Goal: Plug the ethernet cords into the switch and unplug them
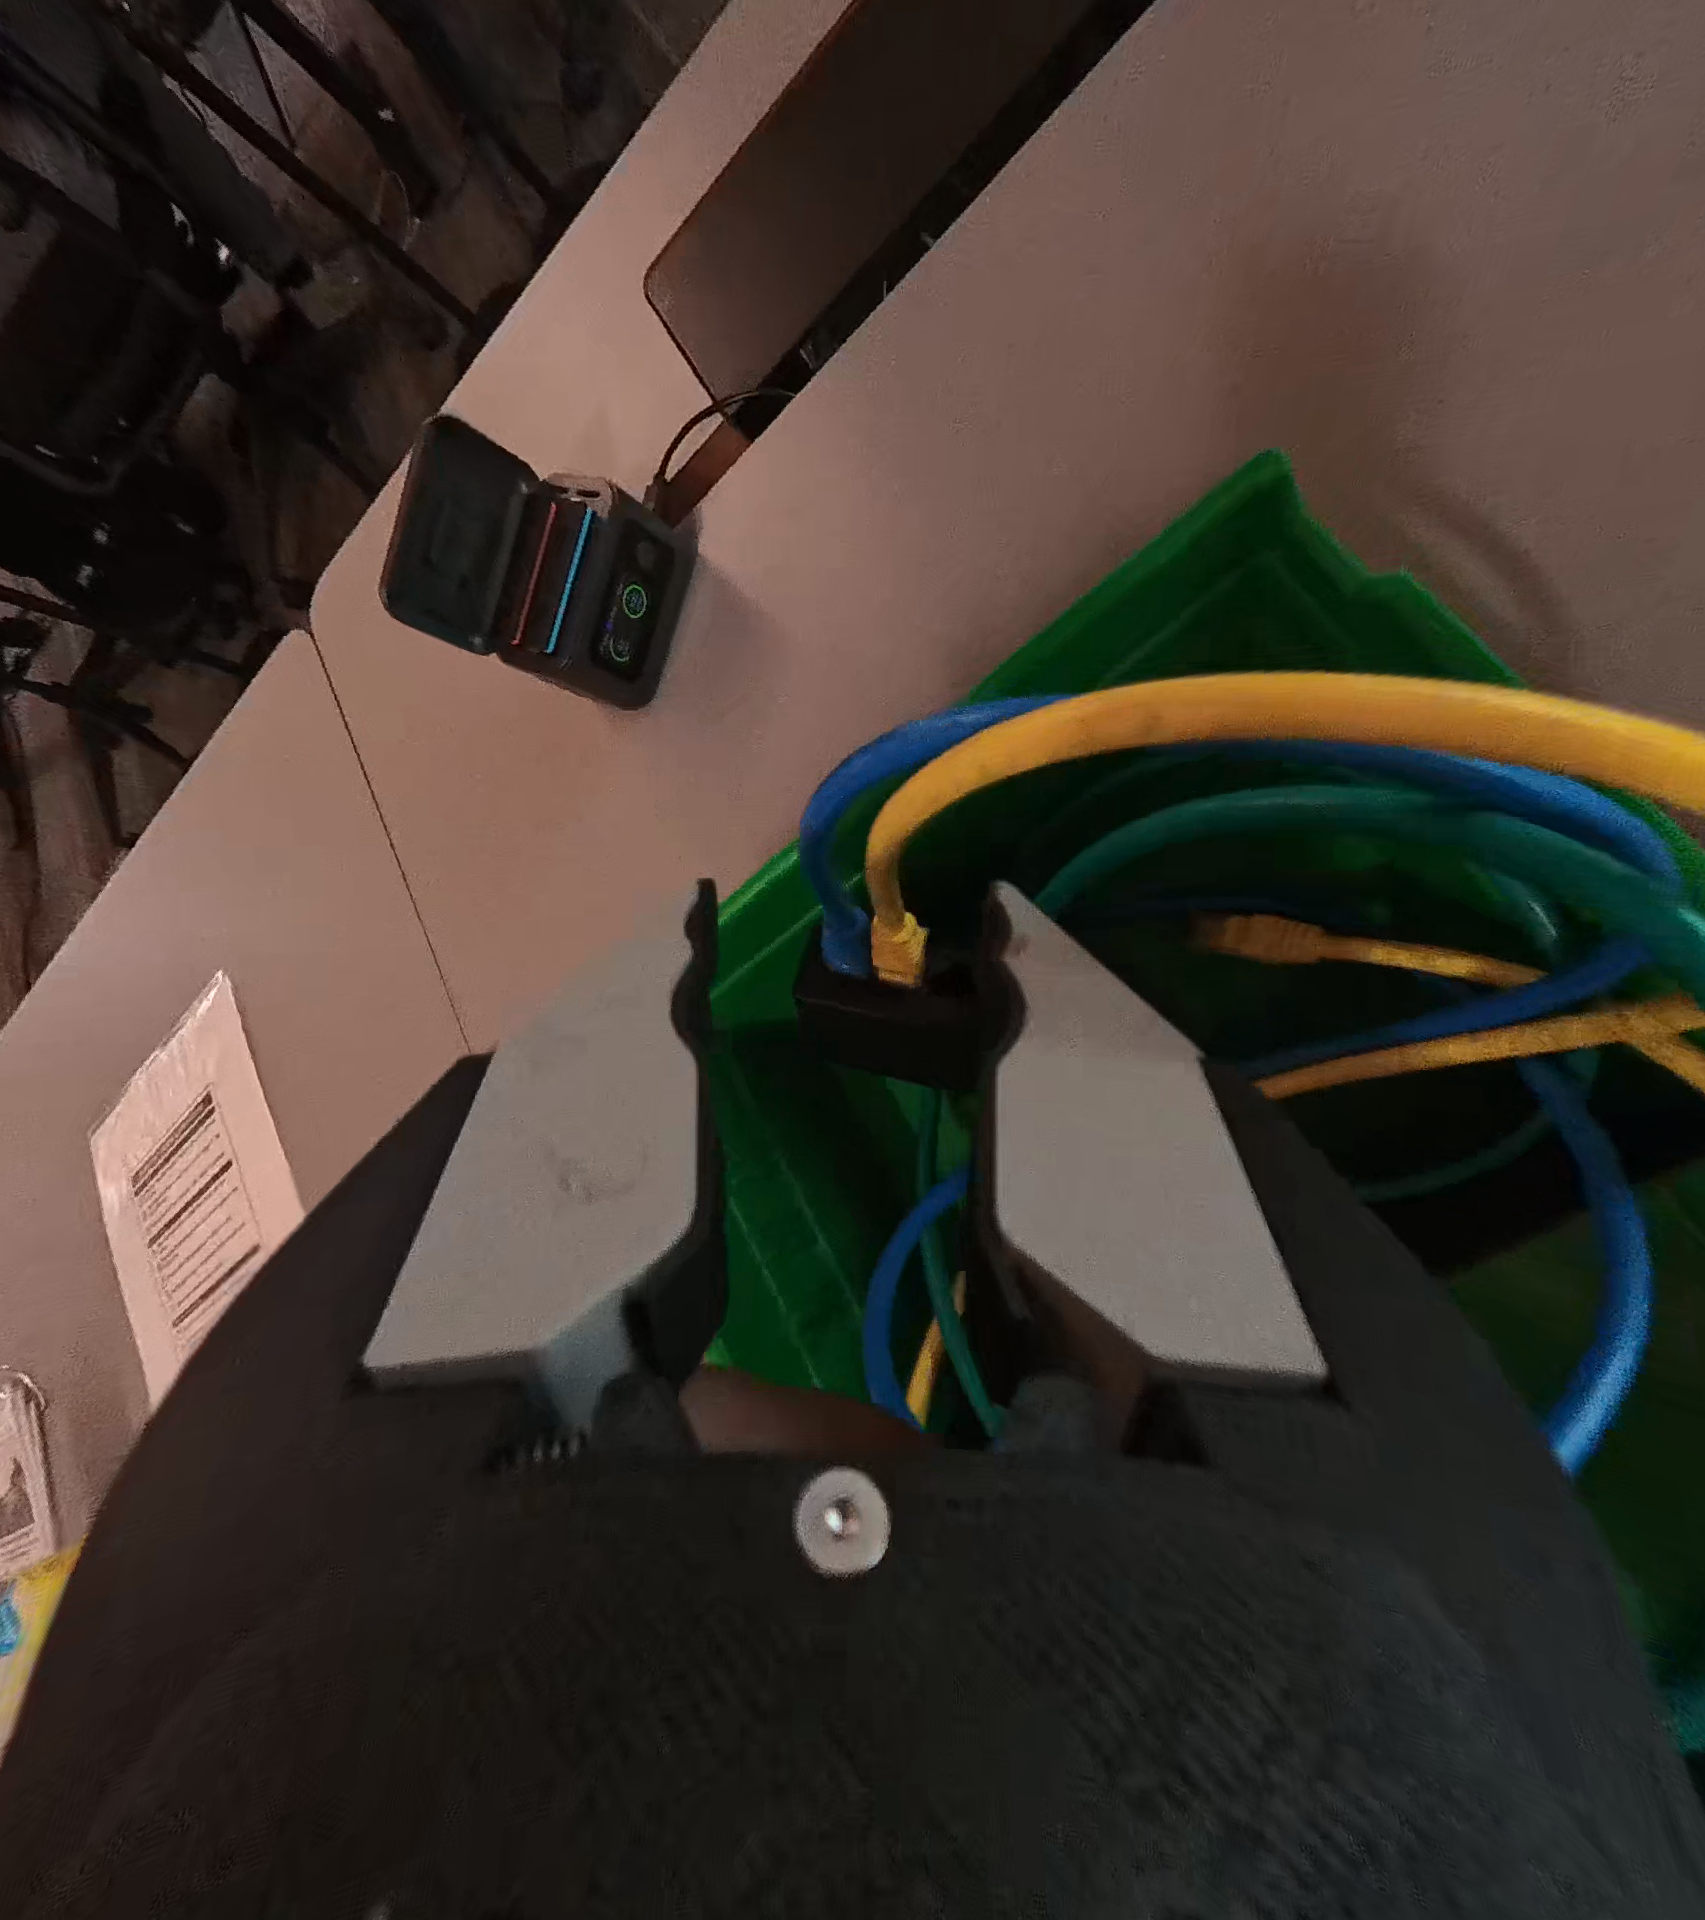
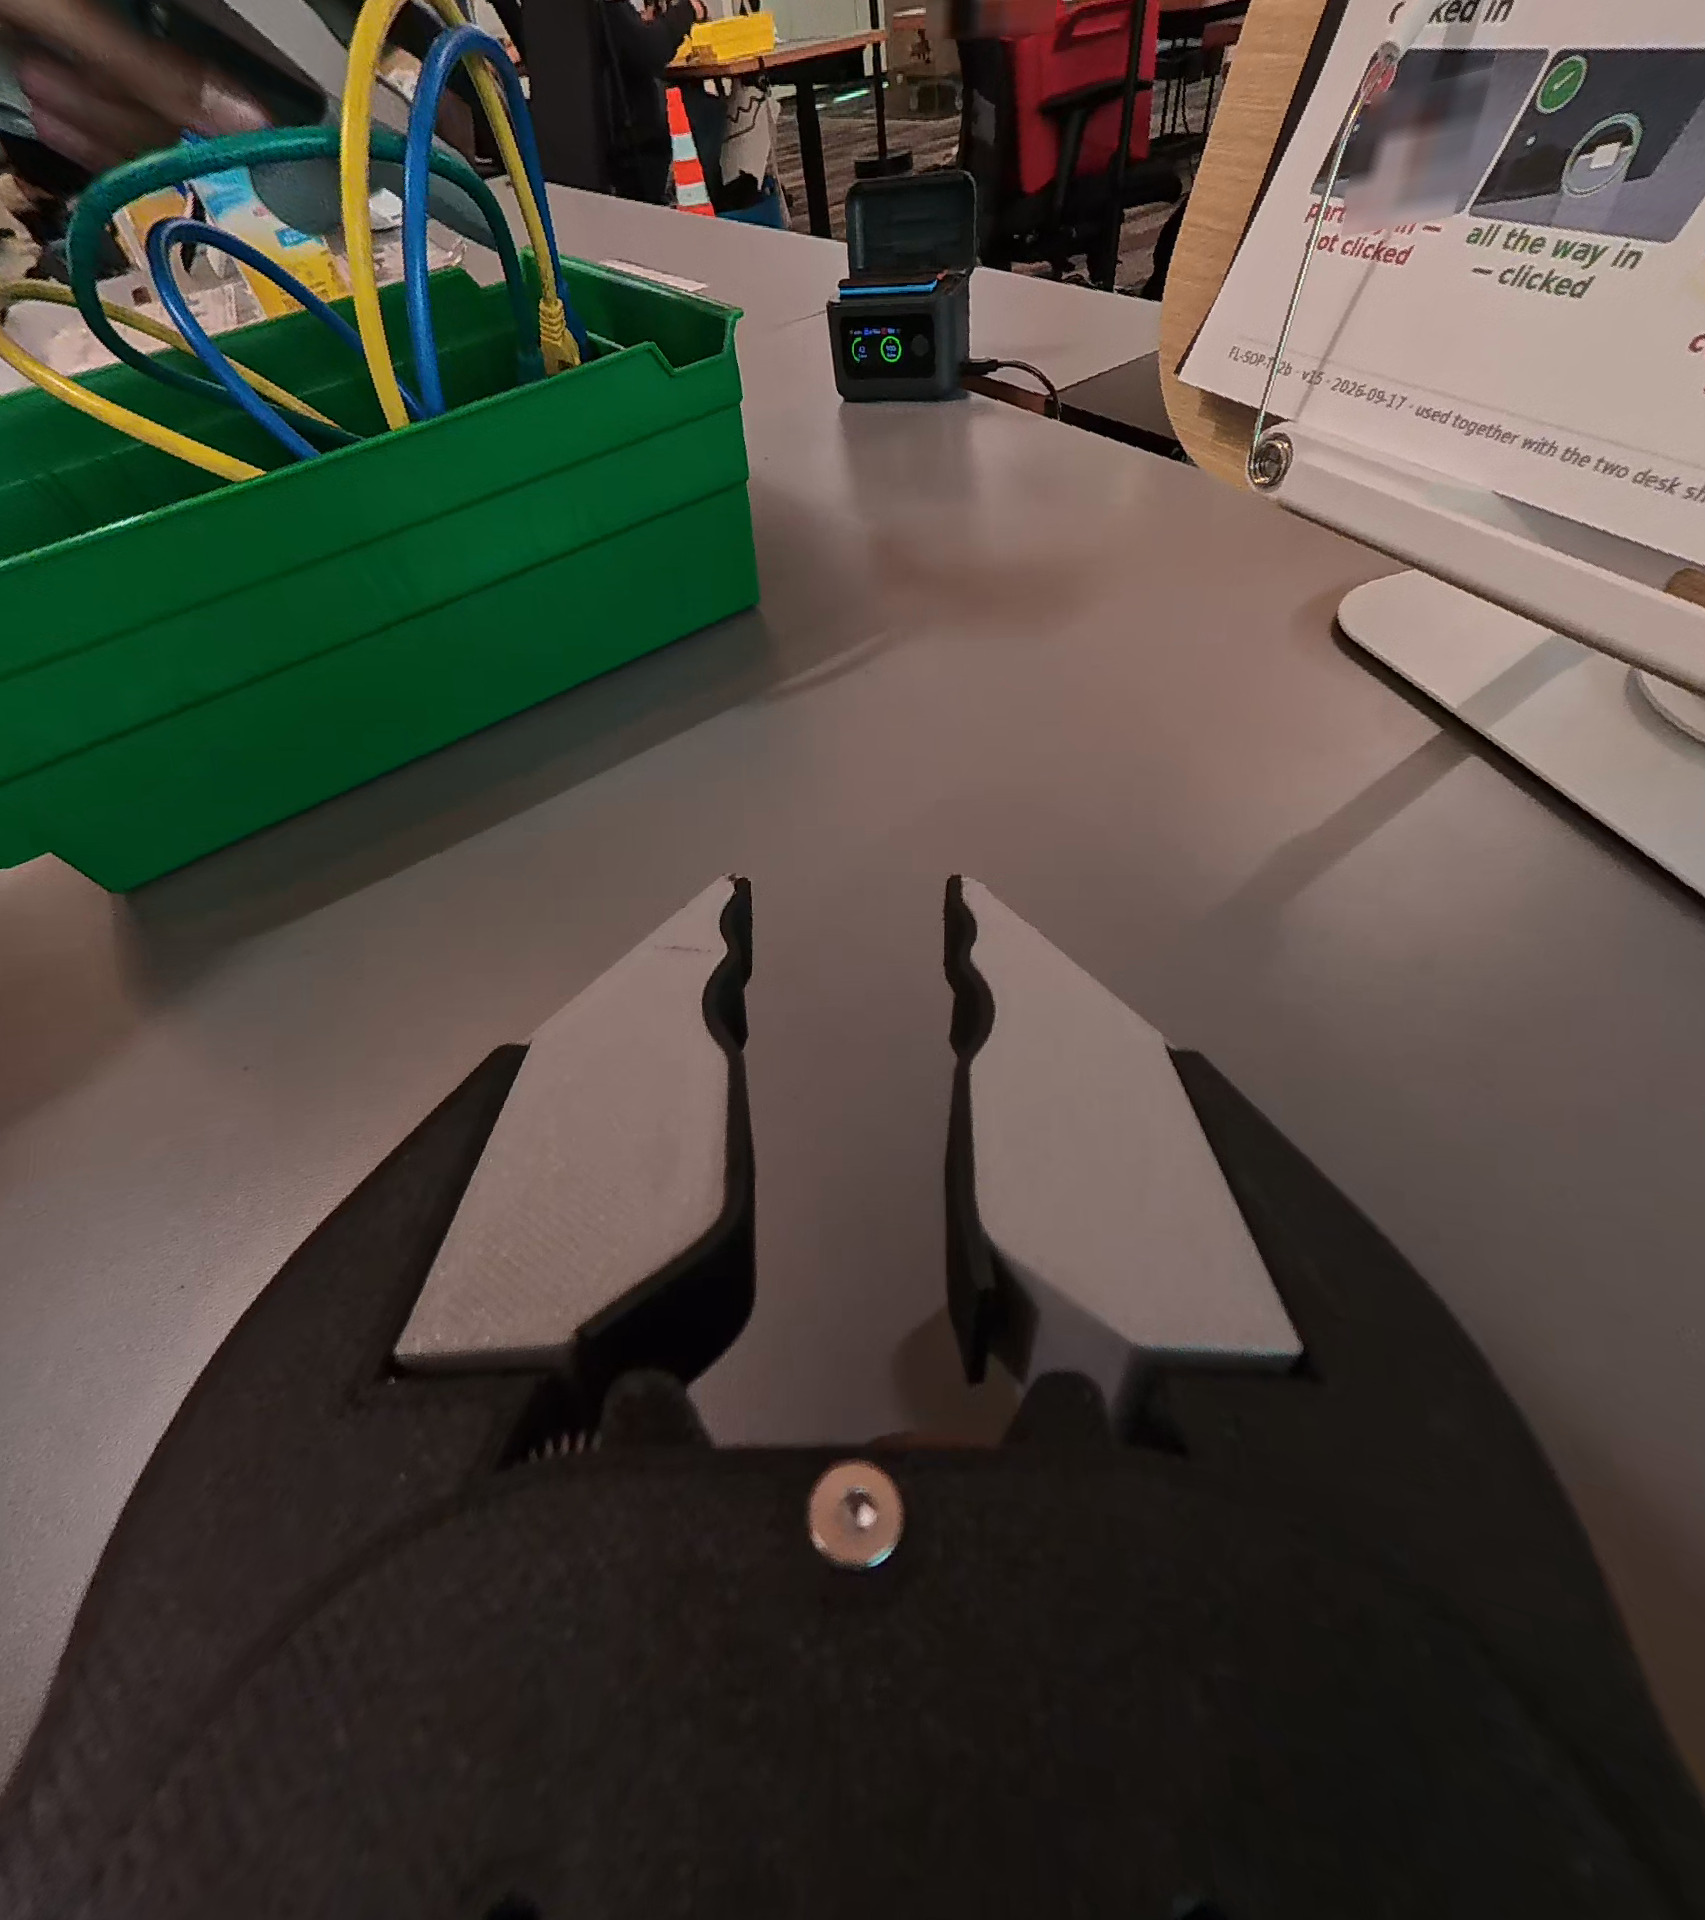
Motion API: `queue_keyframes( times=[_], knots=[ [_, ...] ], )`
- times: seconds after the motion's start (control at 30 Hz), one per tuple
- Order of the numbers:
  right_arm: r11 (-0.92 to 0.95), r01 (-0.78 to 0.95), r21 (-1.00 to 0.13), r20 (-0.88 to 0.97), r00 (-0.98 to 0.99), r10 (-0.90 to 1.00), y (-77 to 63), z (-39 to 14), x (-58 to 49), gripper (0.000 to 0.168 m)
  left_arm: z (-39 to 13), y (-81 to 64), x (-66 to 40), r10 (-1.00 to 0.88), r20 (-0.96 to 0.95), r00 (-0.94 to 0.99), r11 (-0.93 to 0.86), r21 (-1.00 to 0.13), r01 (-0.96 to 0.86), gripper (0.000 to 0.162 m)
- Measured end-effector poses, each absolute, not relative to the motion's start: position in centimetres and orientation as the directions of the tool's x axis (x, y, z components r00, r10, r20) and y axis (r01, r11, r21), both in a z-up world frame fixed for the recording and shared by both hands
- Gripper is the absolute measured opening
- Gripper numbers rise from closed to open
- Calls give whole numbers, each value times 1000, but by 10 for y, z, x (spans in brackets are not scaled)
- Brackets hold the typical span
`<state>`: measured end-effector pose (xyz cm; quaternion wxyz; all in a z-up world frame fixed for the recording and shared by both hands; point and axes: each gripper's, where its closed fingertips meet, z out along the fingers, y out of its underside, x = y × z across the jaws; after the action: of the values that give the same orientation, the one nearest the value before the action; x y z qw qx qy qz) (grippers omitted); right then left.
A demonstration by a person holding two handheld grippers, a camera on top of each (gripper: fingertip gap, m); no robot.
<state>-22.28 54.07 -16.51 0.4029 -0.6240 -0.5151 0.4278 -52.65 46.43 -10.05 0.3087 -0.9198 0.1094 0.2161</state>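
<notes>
The switch (image 1: 895,1023), a small black box, sits between the tips of the left claw (image 1: 853,961) above the green bin (image 1: 1191,613). It touches the right-hand finger; a visible gap remains on the left-hand side, so whether the left claw actually clamps it cannot be told. Two cords are seated in its upper face: the blue cord (image 1: 843,831) nearer the left finger, the yellow cord (image 1: 1035,748) beside it. Both arch up and away to the right of the claw. A loose yellow plug (image 1: 1263,938) lies just right of the claw, and a teal cord (image 1: 1450,831) loops through the bin behind it.

The right claw (image 2: 848,894) hovers low over the bare desk (image 2: 931,644), jaws parted and empty. The bin stands ahead and to its left, cords rising from it; a dark charger case (image 2: 895,332) is well ahead, a white stand with a sheet (image 2: 1554,312) to its right.

Assessment: two cords plugged, more pending.

Risks:
- One-sided contact on the switch may let it twist or drop into the bin when a plug is pushed.
- Stiff cord loops may lever the box out of position.
- Tangled cords may lead to grasping the wrong end.
- Whether the plugs have latched cannot be confirmed.
</notes>
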Motion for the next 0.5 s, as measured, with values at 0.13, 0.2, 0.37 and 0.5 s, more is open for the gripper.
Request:
queue_keyframes(
  times=[0.13,0.2,0.37,0.5],
  knots=[
    [-145,297,-944,-120,103,987,541,-165,-223,34,-116,475,-533,-30,-488,872,-801,-511,-313,18],
    [-149,296,-944,-124,102,987,541,-165,-223,34,-118,479,-534,-21,-501,865,-787,-525,-323,11],
    [-162,307,-938,-141,90,986,540,-166,-224,33,-92,469,-550,50,-583,811,-791,-519,-325,9],
    [-148,317,-937,-130,77,989,538,-167,-225,32,-26,458,-558,190,-631,752,-710,-617,-339,9]
  ],
)
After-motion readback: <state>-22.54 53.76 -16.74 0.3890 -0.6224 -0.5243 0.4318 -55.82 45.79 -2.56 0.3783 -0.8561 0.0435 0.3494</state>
